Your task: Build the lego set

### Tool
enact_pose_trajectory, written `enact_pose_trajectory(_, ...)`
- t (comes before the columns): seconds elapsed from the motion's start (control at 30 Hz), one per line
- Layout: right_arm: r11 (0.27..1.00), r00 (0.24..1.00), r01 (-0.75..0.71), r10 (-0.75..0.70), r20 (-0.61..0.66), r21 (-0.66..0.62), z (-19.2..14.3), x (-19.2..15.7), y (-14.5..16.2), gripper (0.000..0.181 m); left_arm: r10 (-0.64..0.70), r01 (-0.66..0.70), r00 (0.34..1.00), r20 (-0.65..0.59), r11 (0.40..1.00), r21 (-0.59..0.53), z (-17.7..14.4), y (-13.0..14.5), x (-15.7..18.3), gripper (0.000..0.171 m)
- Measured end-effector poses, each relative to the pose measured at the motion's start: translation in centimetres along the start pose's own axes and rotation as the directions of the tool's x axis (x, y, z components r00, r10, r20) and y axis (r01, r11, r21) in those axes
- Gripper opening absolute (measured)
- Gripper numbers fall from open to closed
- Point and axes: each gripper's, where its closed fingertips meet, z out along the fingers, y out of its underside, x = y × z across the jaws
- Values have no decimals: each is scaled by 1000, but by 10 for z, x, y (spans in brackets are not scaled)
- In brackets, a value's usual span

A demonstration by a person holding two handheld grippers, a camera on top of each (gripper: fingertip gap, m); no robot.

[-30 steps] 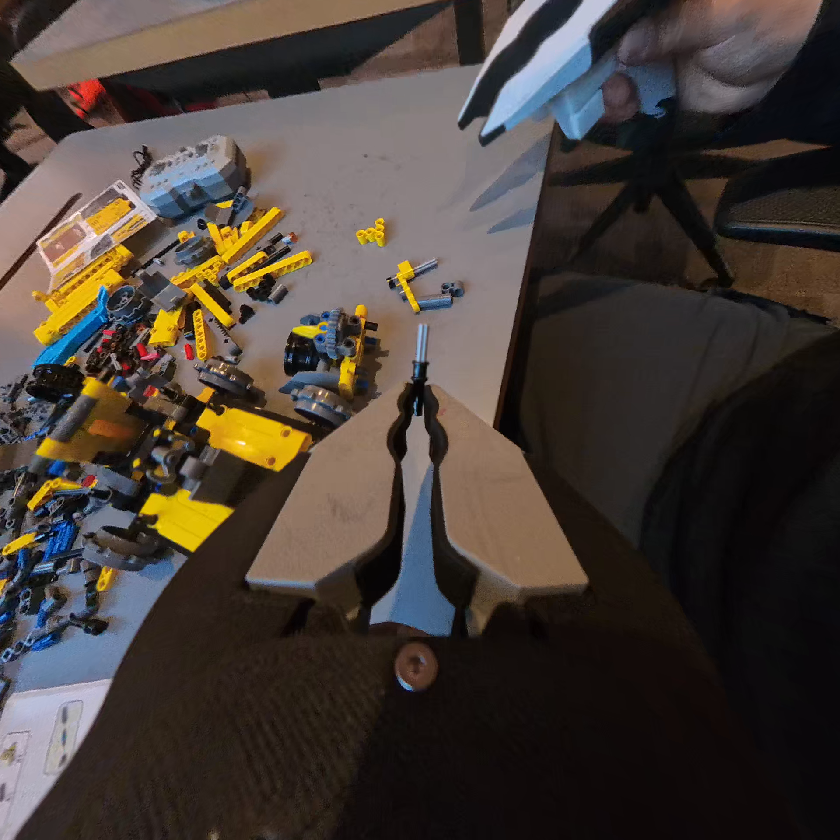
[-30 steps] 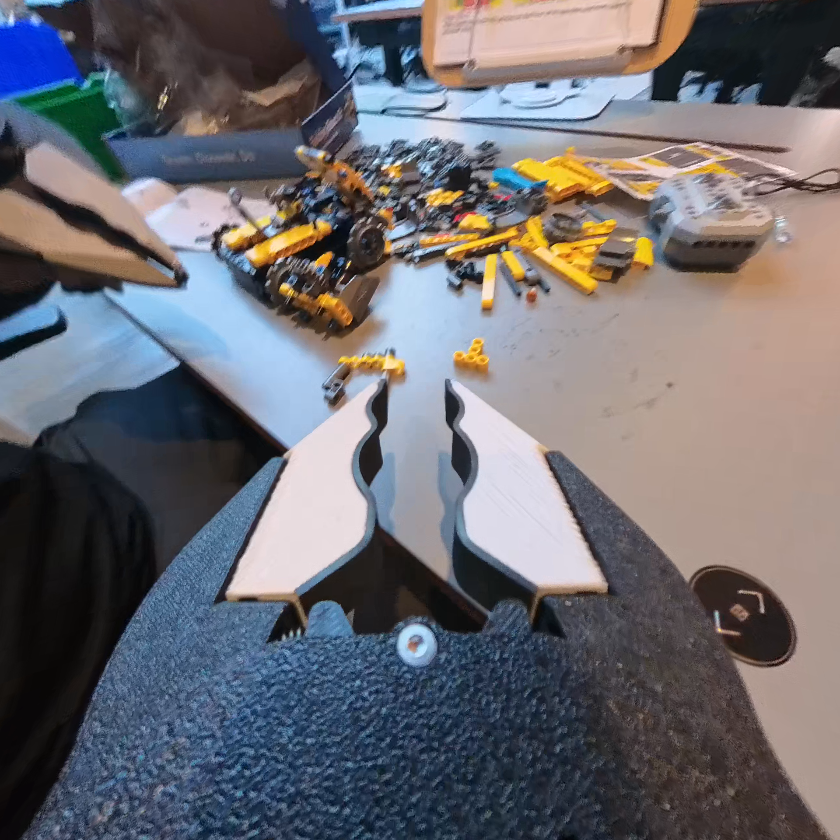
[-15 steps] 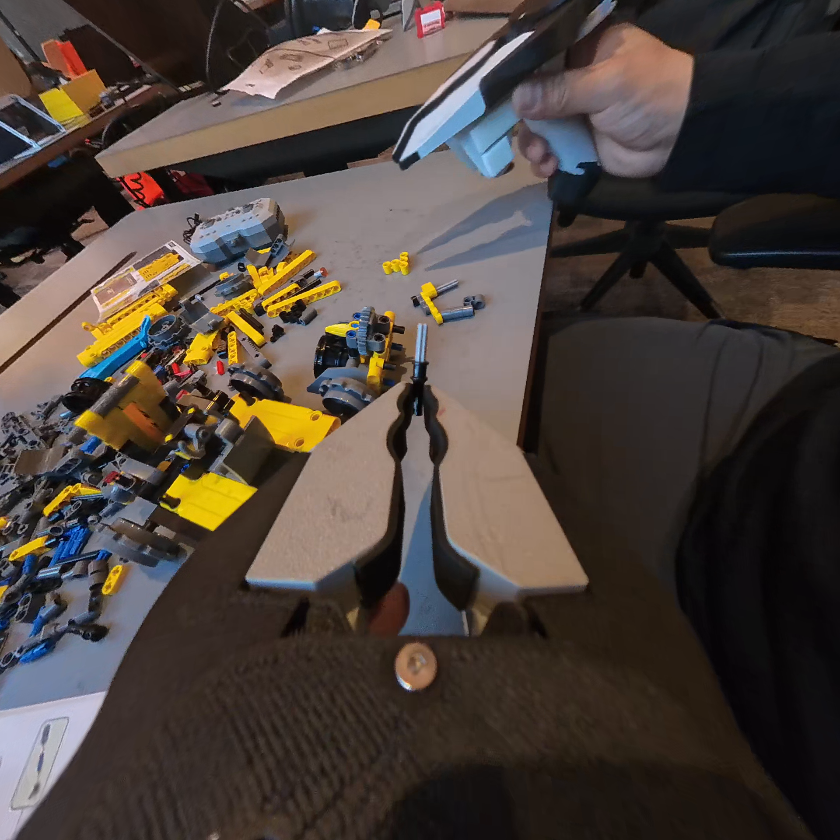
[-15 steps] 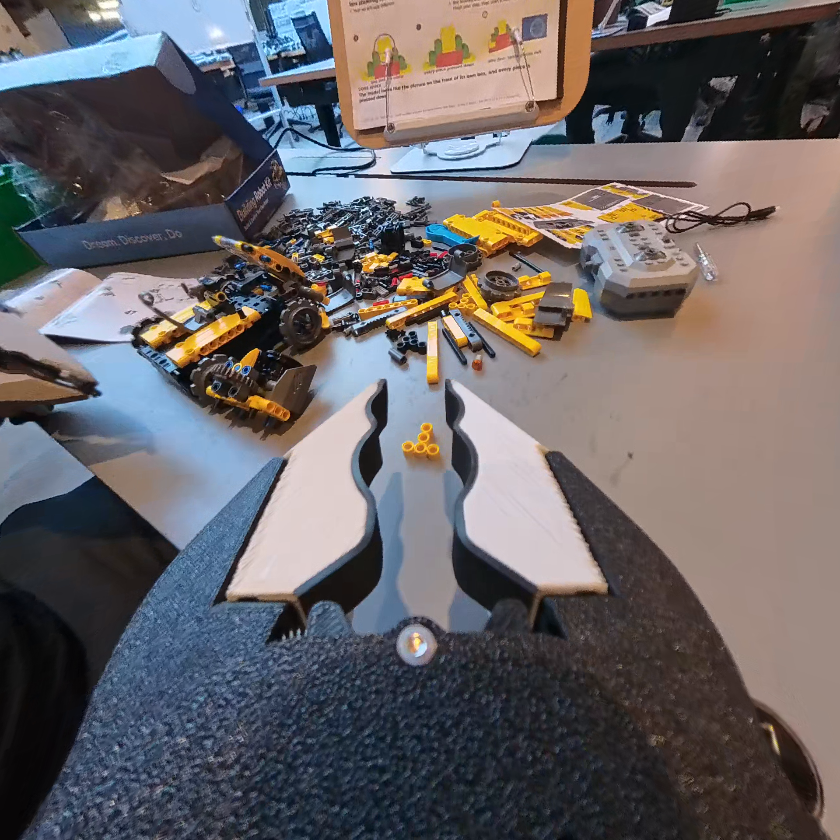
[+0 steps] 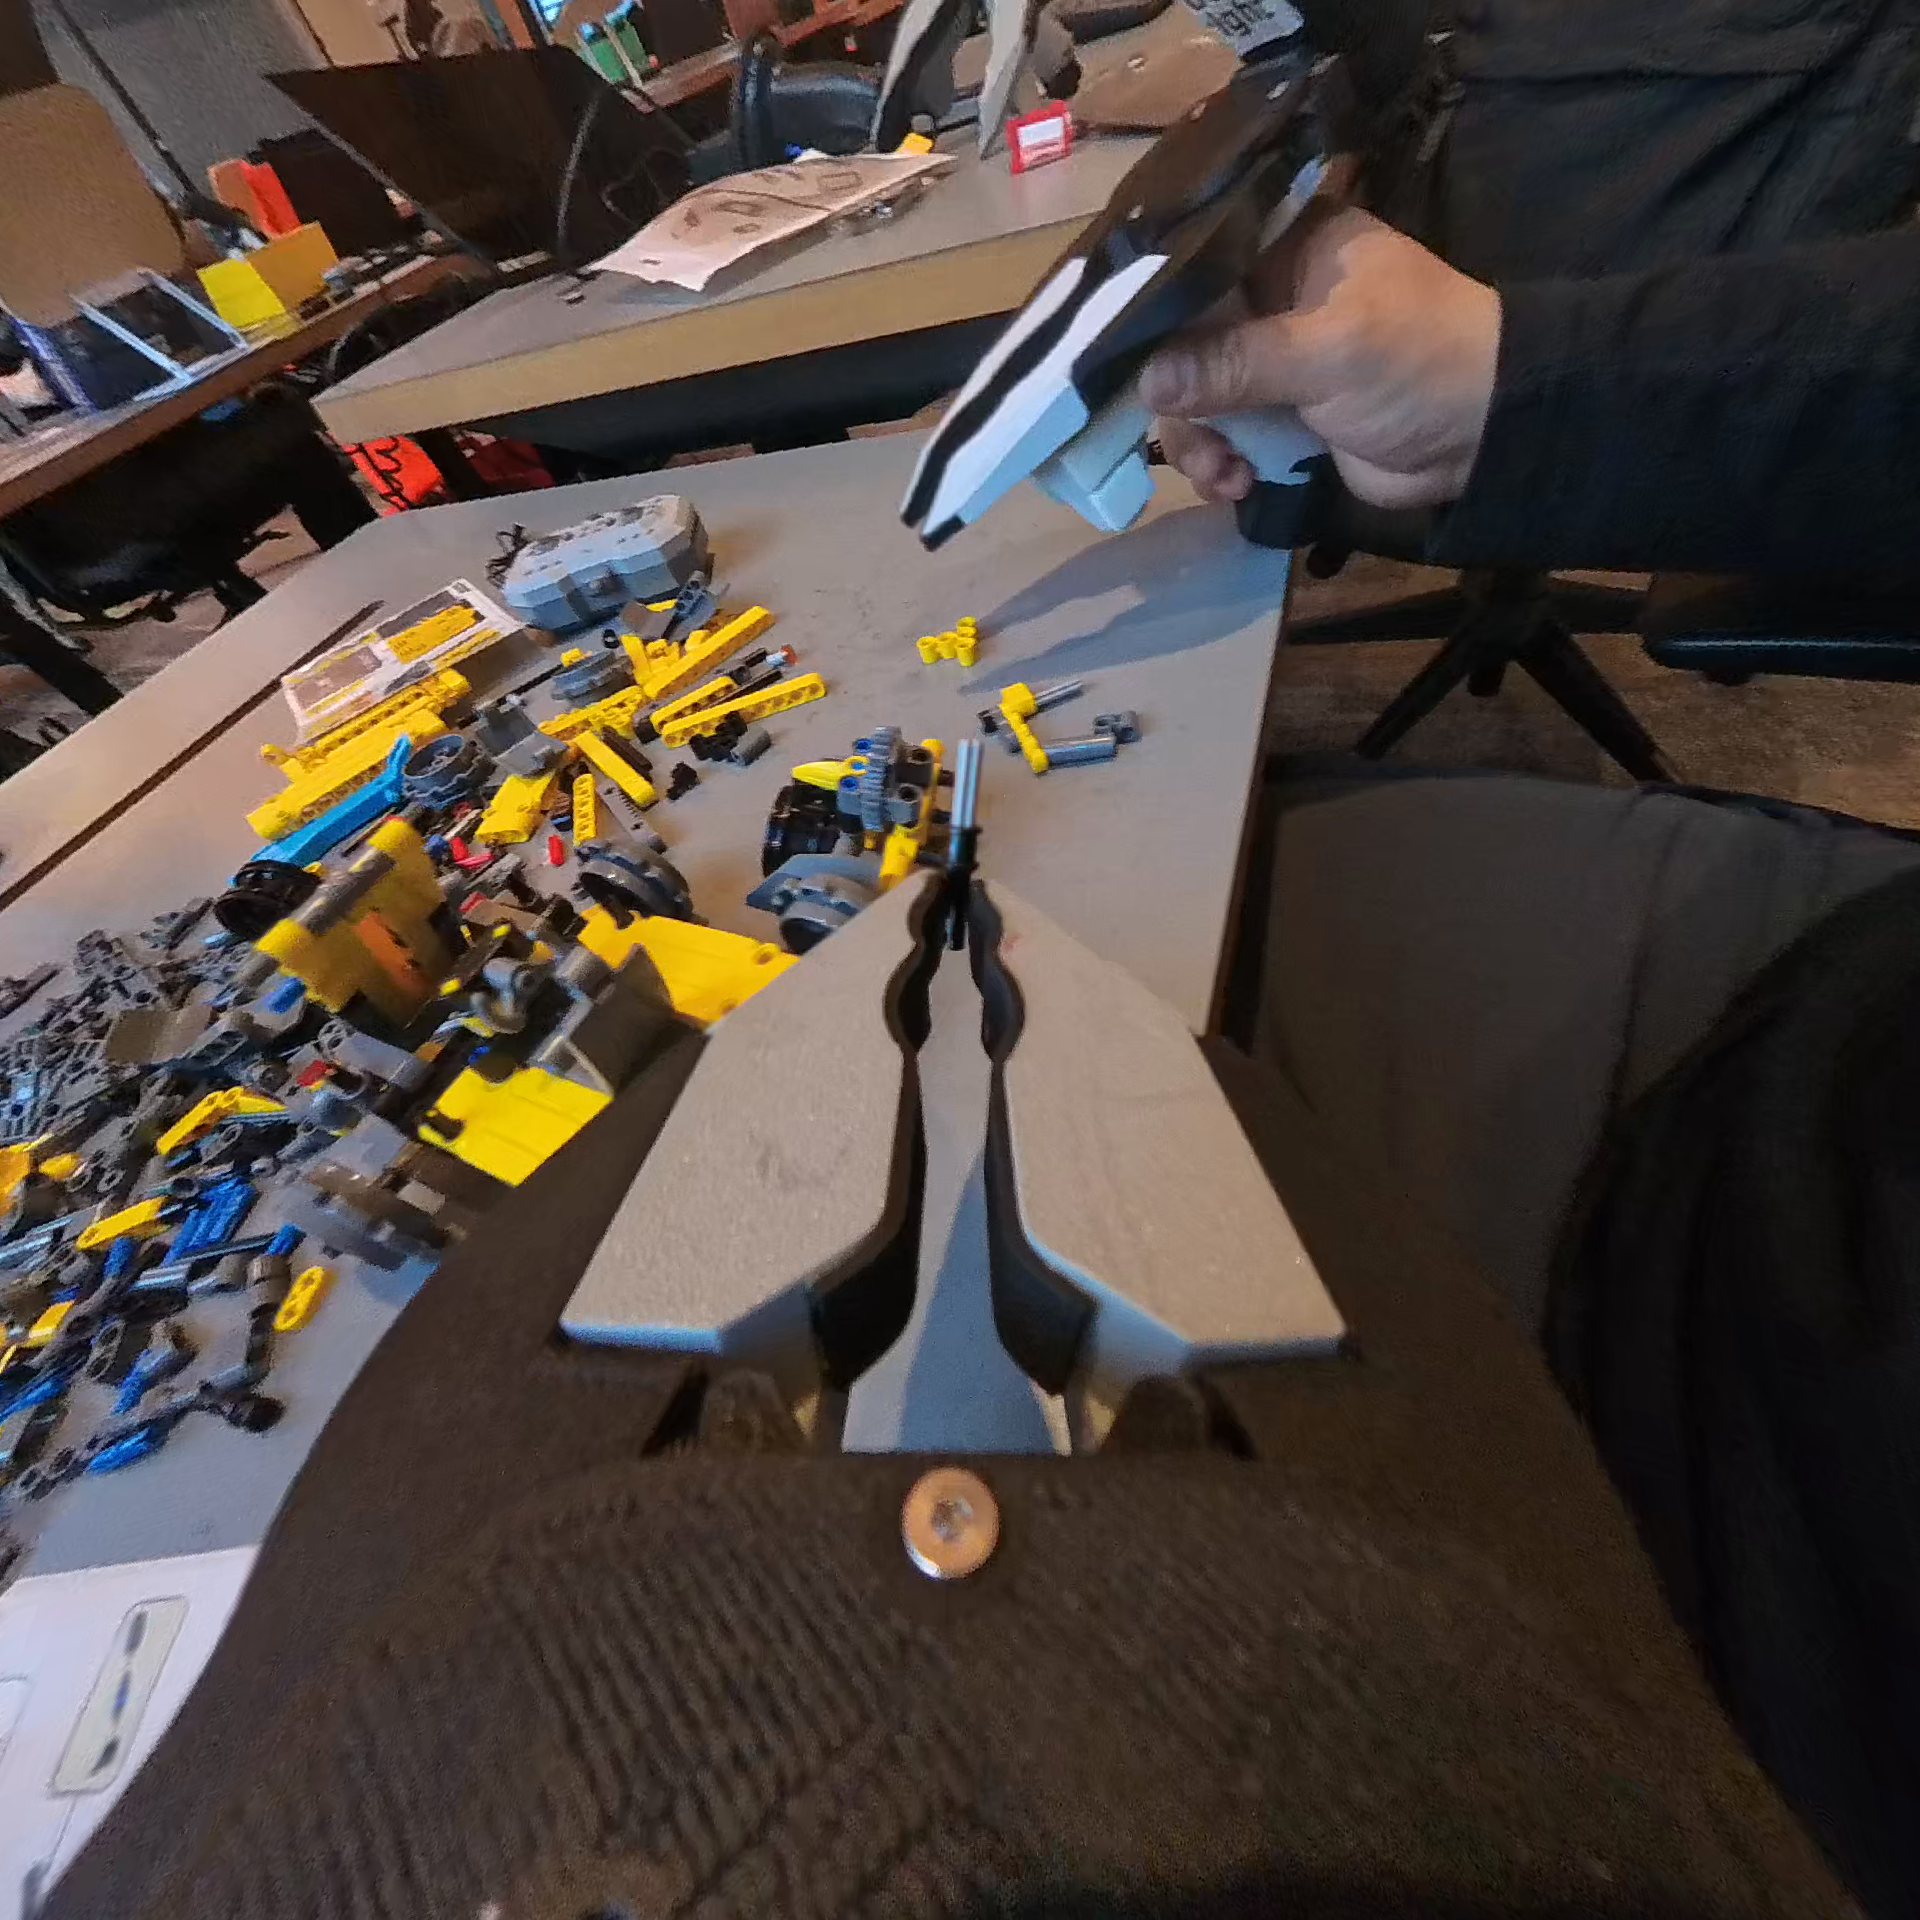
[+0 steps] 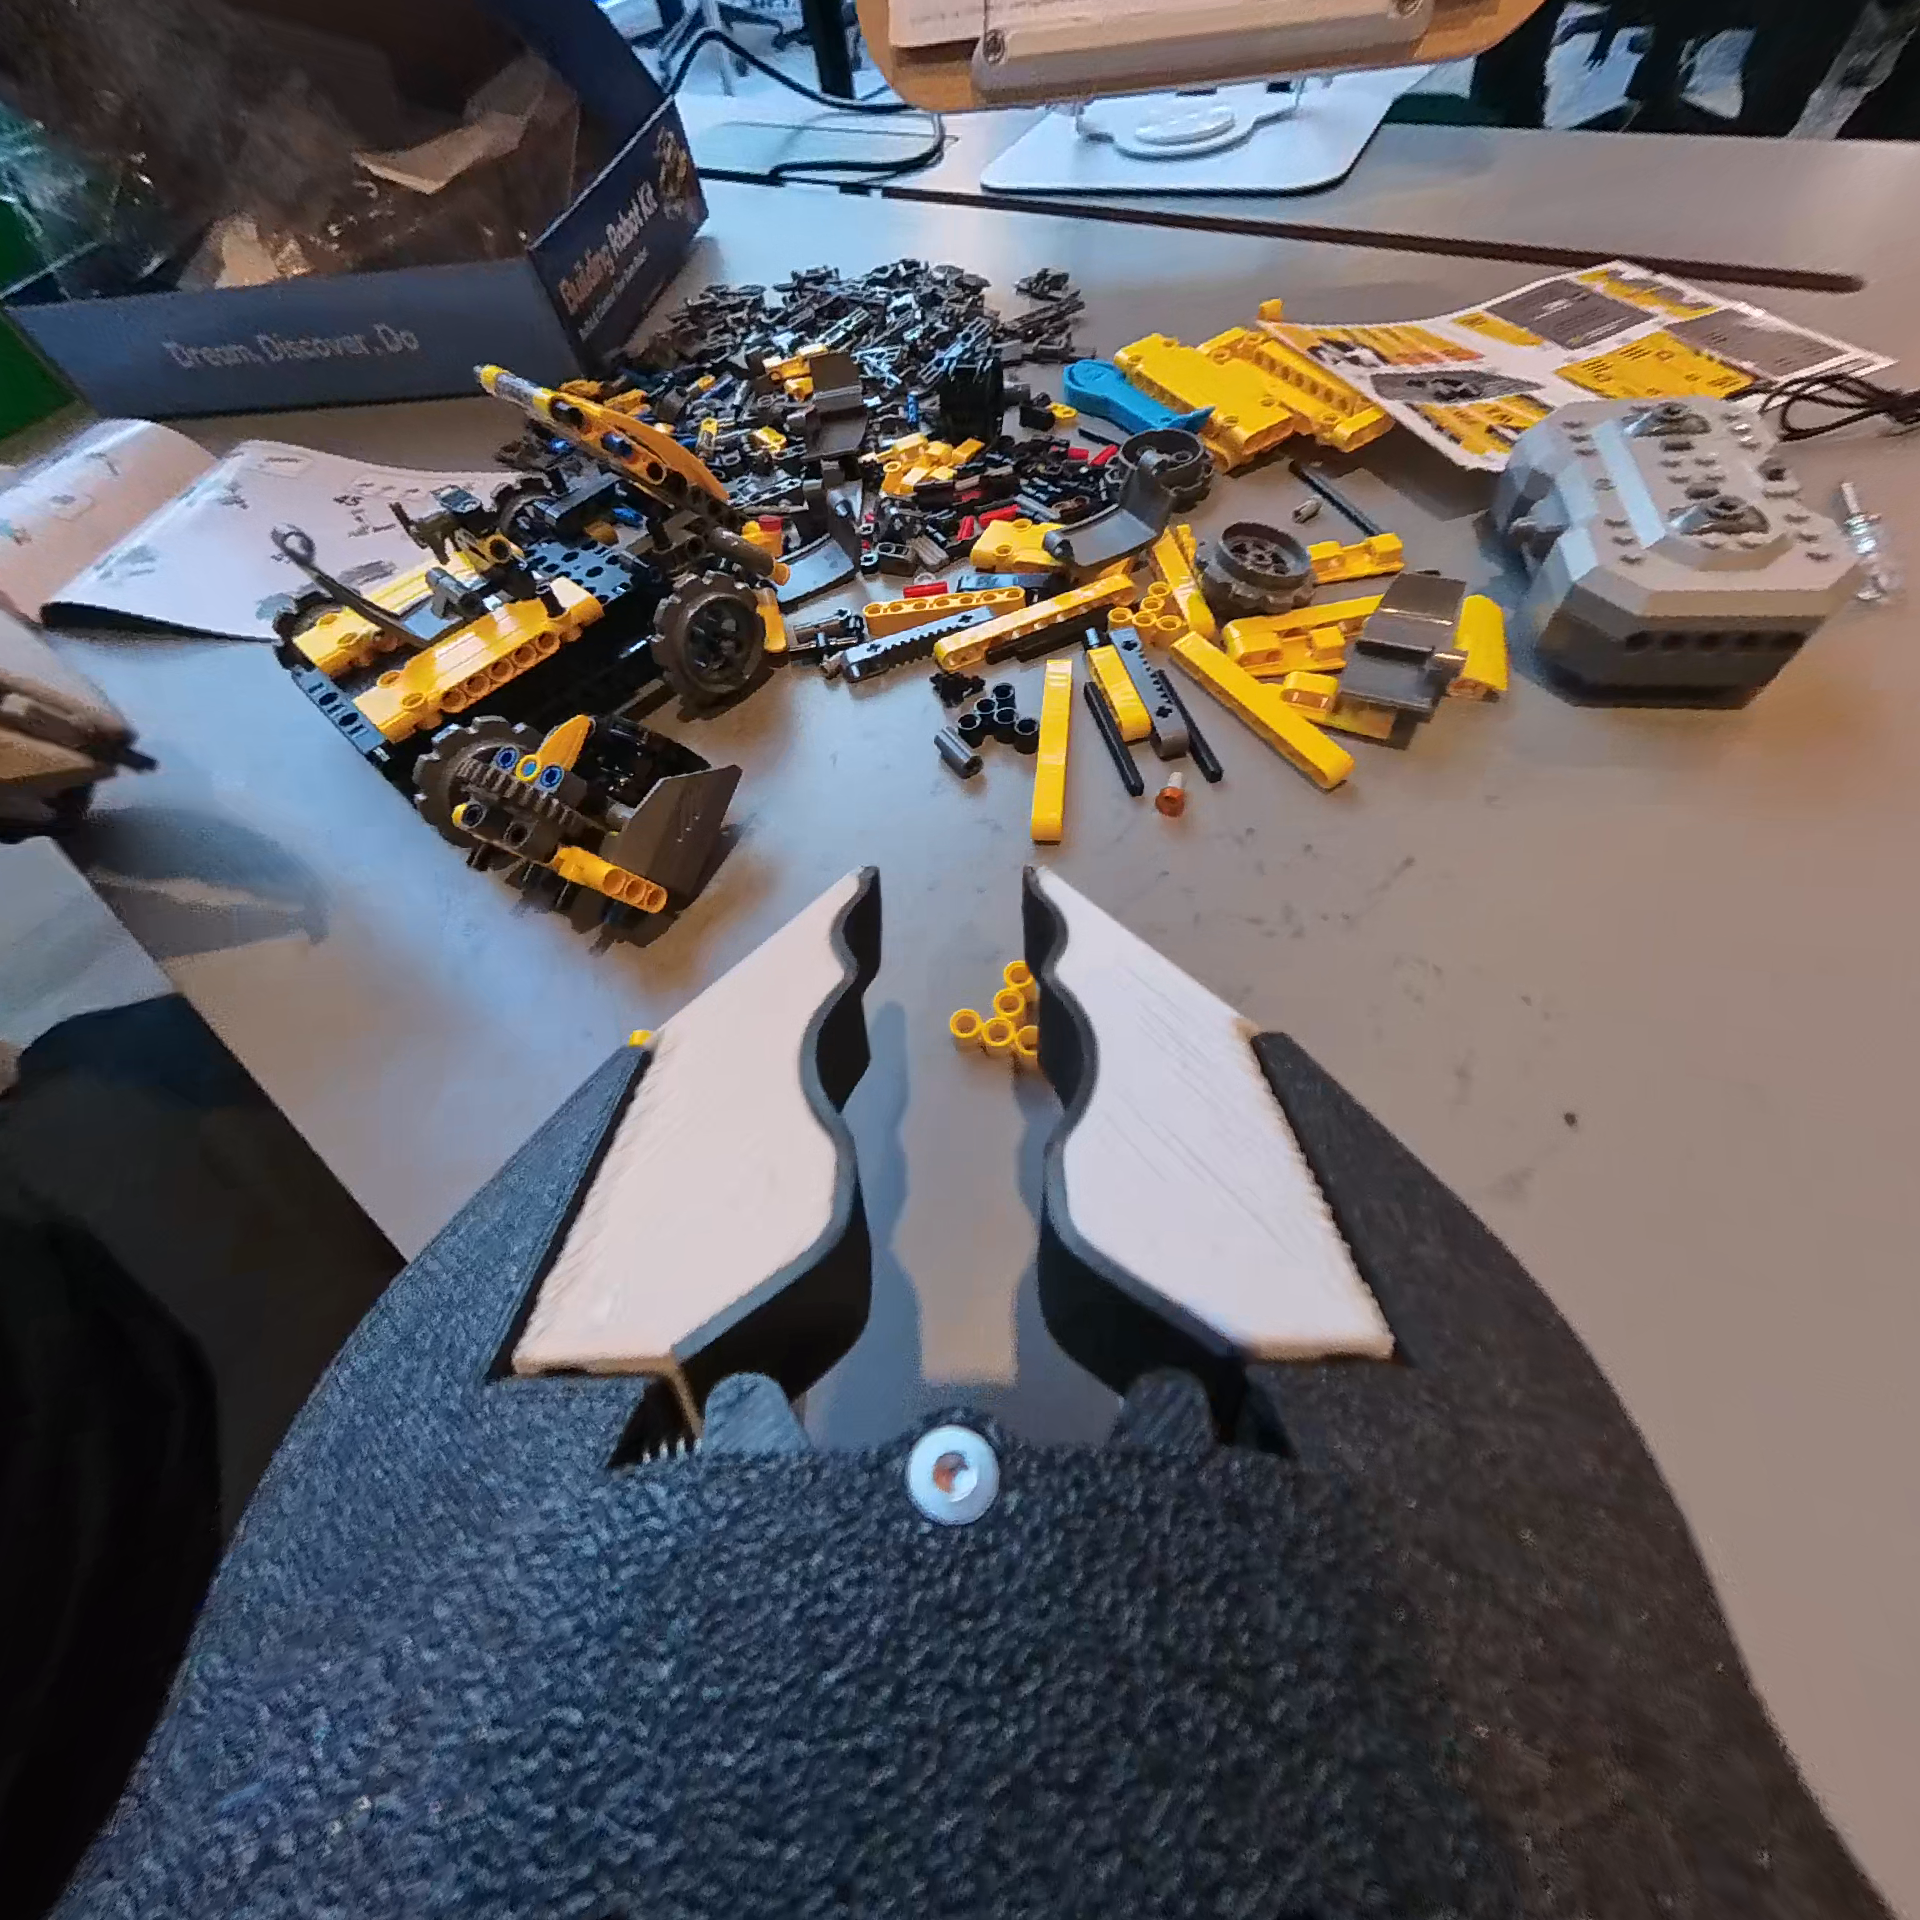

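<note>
My left gripper (image 5: 954, 891) is shut on a thin grey axle with a black connector (image 5: 964, 792) that sticks out past its tips, held above the near edge of the grey table (image 5: 1122, 862). My right gripper (image 6: 951, 883) is open and empty, low over the table, with a small yellow connector piece (image 6: 995, 1020) lying between its fingers, close to the right one. The right gripper also shows in the left wrist view (image 5: 1023, 416), held by a hand above the same yellow piece (image 5: 951, 644). A half-built yellow and black vehicle (image 6: 520, 665) sits to the left.
A heap of yellow, black and blue building parts (image 6: 1039, 540) covers the table's middle. A grey battery block (image 6: 1662, 561) sits at the right, an open dark box (image 6: 343, 229) and instruction sheets (image 6: 156, 520) at the left. A small yellow and grey sub-assembly (image 5: 1039, 722) lies near the table edge. The gap from one gripper's tips to the other's is roughly 20 cm. The grey battery block (image 6: 1662, 561) is about 20 cm from my right fingertips and 35 cm from my left. It is also in sight in the left wrist view (image 5: 657, 520).
My right gripper has moved forward and down over the table, so the yellow connector piece now lies between its open fingers. My left gripper has kept its hold on the axle and tilted up.
</note>
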Motion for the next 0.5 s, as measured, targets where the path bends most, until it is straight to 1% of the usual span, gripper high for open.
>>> enact_pose_trajectory(0.23, 1000, 999, -23, 23, 48, 8, 0, -3, -1, 26, -27, 27, 1000, 15, 1000, 7, -1, 2, -12, 2)
enact_pose_trajectory(0.37, 1000, 997, 17, -19, 78, 19, -2, -11, -2, 26, -59, 59, 998, 1, 998, 4, -1, 3, -14, 3)
enact_pose_trajectory(0.43, 997, 993, 64, -68, 101, 50, -4, -22, -6, 26, -66, 66, 998, -1, 998, 3, -1, 4, -15, 2)
enact_pose_trajectory(0.5, 986, 984, 104, -121, 129, 133, -8, -42, -18, 20, -62, 62, 998, -7, 998, 9, -2, 3, -14, 2)
